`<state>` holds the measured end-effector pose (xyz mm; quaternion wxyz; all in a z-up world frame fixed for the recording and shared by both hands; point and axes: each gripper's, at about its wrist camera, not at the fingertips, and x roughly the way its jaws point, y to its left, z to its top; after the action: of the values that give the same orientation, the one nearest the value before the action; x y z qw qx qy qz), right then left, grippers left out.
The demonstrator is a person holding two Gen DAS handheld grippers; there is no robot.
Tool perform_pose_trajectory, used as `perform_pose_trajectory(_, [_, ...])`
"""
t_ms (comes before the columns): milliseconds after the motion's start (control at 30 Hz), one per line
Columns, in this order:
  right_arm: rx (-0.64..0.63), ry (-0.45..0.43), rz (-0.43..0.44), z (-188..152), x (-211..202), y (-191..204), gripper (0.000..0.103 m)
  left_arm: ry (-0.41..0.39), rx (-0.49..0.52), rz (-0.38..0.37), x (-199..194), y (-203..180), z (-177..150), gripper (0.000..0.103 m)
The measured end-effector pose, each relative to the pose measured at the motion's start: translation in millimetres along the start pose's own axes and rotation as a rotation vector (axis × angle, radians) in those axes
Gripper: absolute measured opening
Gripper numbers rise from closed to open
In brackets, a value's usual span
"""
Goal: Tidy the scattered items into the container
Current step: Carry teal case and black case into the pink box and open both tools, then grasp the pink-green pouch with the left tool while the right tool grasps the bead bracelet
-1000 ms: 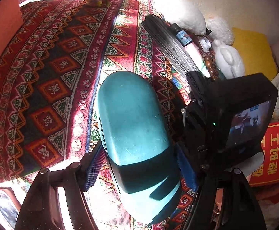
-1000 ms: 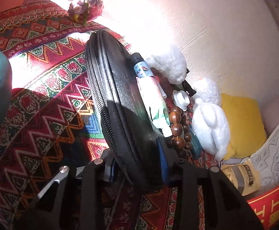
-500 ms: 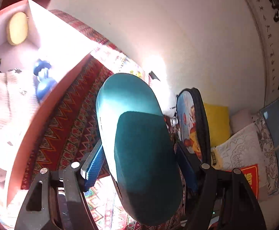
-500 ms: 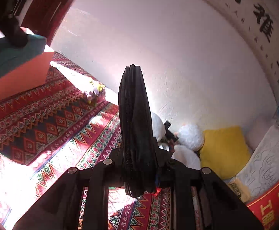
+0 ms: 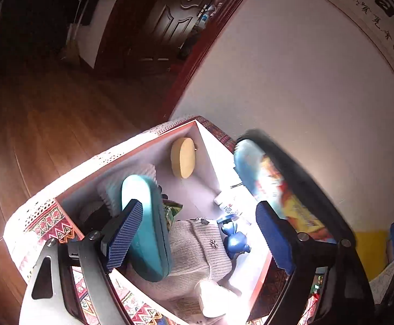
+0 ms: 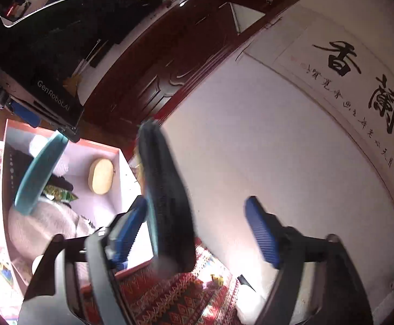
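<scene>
My left gripper (image 5: pixel 197 233) stands wide over the box (image 5: pixel 210 146), its jaws having just opened; the teal case (image 5: pixel 145 227) lies against the left pad only, tilted down among the grey knit (image 5: pixel 197 246) and blue figure (image 5: pixel 235 239). My right gripper (image 6: pixel 197 230) has likewise just opened, and the black pouch (image 6: pixel 167 197) stands on edge between the pads at the box's near wall, blurred, so I cannot confirm whether it touches the left pad.
</scene>
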<state>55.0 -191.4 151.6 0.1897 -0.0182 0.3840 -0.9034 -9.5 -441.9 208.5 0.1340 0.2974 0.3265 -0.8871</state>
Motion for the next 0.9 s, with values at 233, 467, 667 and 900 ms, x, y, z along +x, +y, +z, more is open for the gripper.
perform_pose_trajectory(233, [0.063,-0.012,-0.007,-17.0,-4.4,-5.3,0.089,-0.018,-0.016,-0.043,-16.7,5.3,6.9,0.087])
perform_pose_trajectory(467, [0.521,0.192,-0.038,-118.4,-28.5,-136.8,0.089,0.069,0.165,-0.125,-1.3,-87.0,-44.8,0.087])
perform_pose_trajectory(667, [1.194,0.407,-0.048,-321.8,-53.4,-229.1,0.089,0.265,0.390,-0.209,57.9,-215.2,-138.6,0.087])
perform_pose_trajectory(900, [1.729,0.509,-0.011,-484.8,-47.0,-263.2,0.086,0.470,0.709,-0.268,150.8,-377.0,-285.8,0.087])
